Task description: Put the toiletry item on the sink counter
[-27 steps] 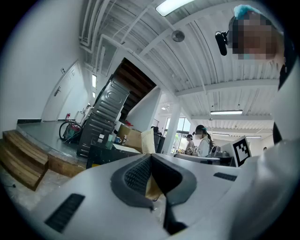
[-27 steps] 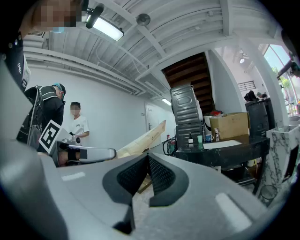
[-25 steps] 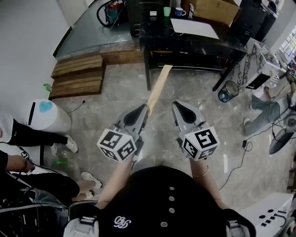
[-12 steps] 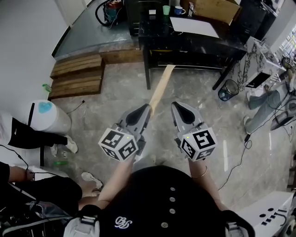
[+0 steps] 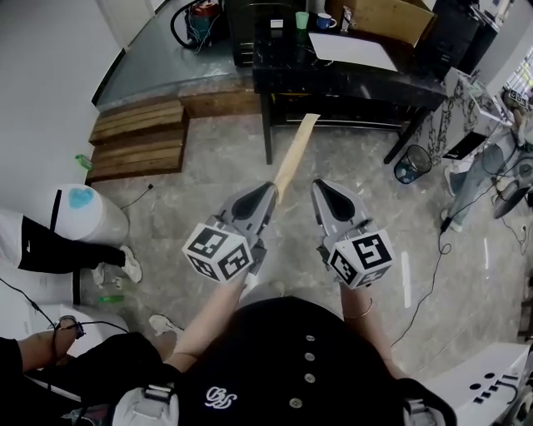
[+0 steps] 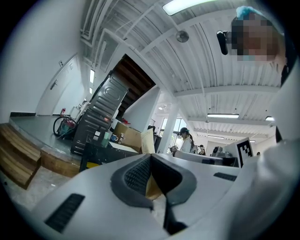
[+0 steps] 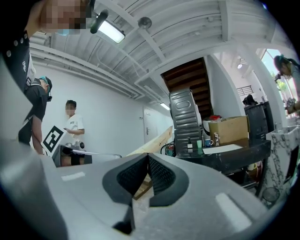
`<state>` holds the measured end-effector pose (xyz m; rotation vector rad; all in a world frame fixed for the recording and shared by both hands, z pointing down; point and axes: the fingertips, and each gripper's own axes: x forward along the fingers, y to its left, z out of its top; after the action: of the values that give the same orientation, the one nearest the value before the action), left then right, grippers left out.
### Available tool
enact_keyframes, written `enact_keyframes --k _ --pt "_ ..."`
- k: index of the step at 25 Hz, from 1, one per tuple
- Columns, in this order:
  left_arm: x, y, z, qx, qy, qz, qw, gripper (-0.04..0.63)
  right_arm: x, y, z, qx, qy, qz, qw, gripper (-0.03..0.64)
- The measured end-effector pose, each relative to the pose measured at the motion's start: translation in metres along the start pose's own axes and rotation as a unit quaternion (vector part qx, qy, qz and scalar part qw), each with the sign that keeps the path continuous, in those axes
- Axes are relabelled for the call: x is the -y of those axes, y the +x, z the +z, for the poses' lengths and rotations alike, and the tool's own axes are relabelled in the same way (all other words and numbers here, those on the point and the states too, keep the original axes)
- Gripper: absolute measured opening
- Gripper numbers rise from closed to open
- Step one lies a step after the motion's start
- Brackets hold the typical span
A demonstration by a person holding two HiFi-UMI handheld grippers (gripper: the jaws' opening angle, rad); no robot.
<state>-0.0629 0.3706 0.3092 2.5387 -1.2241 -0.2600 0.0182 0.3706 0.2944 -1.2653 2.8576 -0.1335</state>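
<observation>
Both the left gripper (image 5: 267,191) and the right gripper (image 5: 321,186) have jaws clenched, empty.

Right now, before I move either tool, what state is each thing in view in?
Left tool: jaws together, nothing seen clamped.
Right tool: jaws together, empty.
Wooden plank: tilted, top end by the black table, lower end hidden behind the left tool.
Green cup: upright on the table.
Mug: upright beside the cup.
</observation>
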Motion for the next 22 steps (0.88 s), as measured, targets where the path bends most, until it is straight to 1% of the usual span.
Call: enact_keyframes --k 3,5,8,11,15,19,22 --pt "-0.007 0.001 0.0 0.001 -0.031 -0.022 0.9993 0.011 -0.003 0.008 -0.001 0.009 0.004 -0.005 1.0 0.0" --pt "-0.012 0.002 0.005 0.008 -0.038 -0.029 0.9988 0.011 -0.003 0.013 0.0 0.017 0.006 -0.009 1.0 0.0" --pt "-0.018 0.004 0.01 0.015 -0.042 -0.032 0.9985 0.011 0.0 0.02 -0.002 0.008 -0.001 -0.02 1.0 0.0" --pt "-0.026 0.009 0.011 0.014 -0.042 -0.031 0.9985 0.011 0.007 0.029 -0.003 -0.002 -0.008 -0.028 1.0 0.0" --pt "-0.041 0.023 0.01 0.013 -0.044 -0.025 0.9986 0.011 0.02 0.043 -0.006 -0.005 -0.009 -0.026 1.0 0.0" --pt "-0.059 0.044 0.007 0.012 -0.044 -0.012 0.9989 0.011 0.036 0.061 -0.012 -0.004 0.003 -0.006 1.0 0.0" --pt "-0.072 0.068 0.008 0.012 -0.04 -0.005 0.9991 0.011 0.055 0.079 -0.011 0.0 0.0 0.007 1.0 0.0"
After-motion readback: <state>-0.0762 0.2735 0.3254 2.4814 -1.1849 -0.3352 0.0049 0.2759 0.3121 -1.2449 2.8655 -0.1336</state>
